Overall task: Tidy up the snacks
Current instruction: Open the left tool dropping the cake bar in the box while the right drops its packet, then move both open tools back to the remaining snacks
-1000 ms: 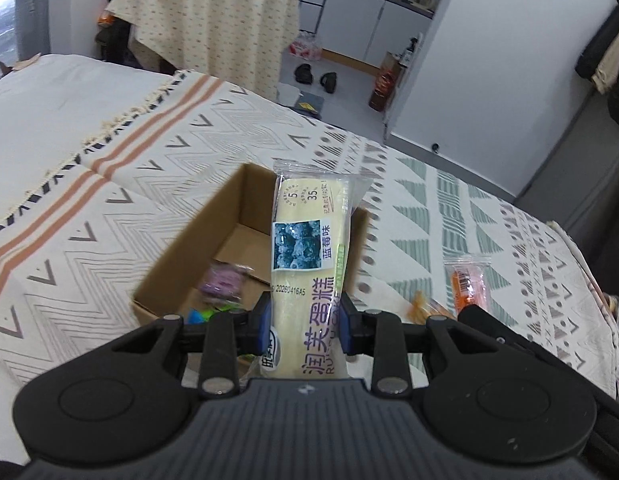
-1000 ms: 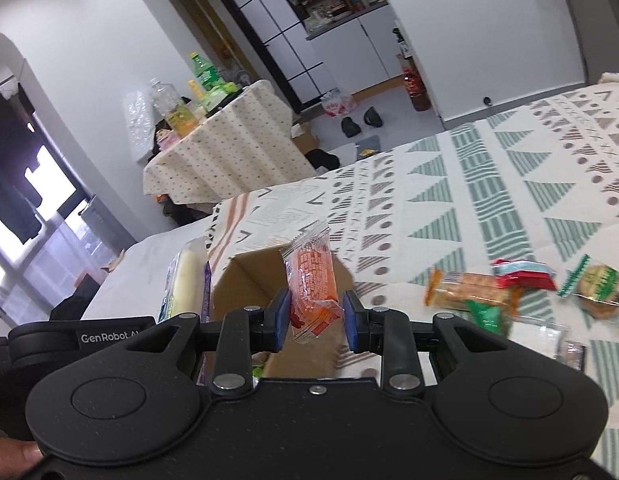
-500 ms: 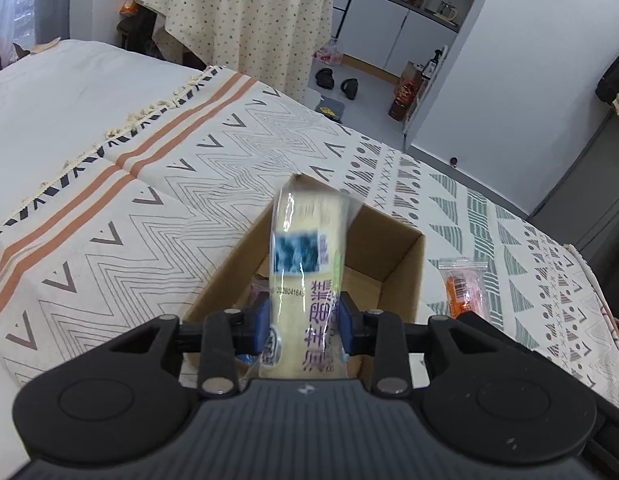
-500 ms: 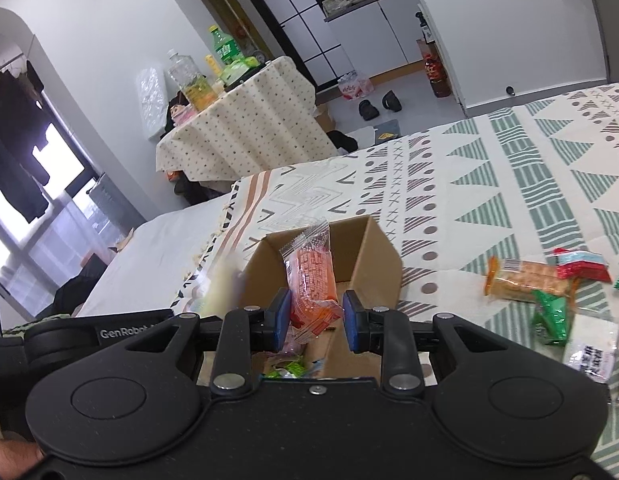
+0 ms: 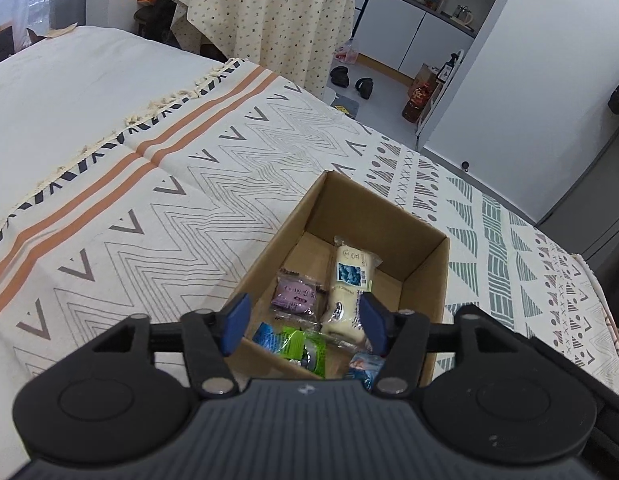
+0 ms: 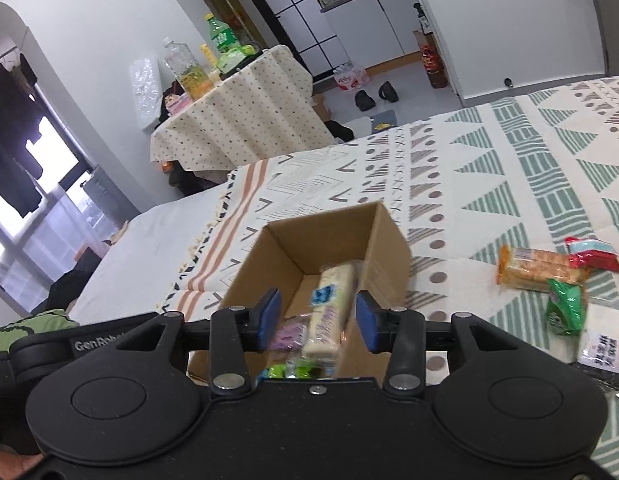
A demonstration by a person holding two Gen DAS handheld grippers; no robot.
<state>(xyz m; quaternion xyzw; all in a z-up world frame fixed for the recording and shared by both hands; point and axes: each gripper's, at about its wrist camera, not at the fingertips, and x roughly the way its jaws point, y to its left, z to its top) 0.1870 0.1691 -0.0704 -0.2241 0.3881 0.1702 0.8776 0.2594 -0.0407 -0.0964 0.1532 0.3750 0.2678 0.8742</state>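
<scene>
An open cardboard box (image 5: 389,210) (image 6: 325,236) stands on the patterned blanket. In it lies a long pale-yellow snack pack (image 5: 347,292) (image 6: 329,312) beside a purple packet (image 5: 295,292) (image 6: 287,336), with green (image 5: 301,342) and blue (image 5: 265,334) packets at the near end. My left gripper (image 5: 305,322) hangs open just above the box's near end, nothing between its blue pads. Over the same box my right gripper (image 6: 317,318) is open and empty too. The orange packet is not visible in either view.
Loose snacks lie on the blanket right of the box: an orange cracker pack (image 6: 537,268), a red pack (image 6: 593,254), a green pack (image 6: 565,312), a white packet (image 6: 603,350). A table with a dotted cloth (image 5: 269,20) stands beyond the bed.
Both grippers moved forward over the box and opened. The pale-yellow pack dropped from the left gripper into the box. The orange packet has left the right gripper.
</scene>
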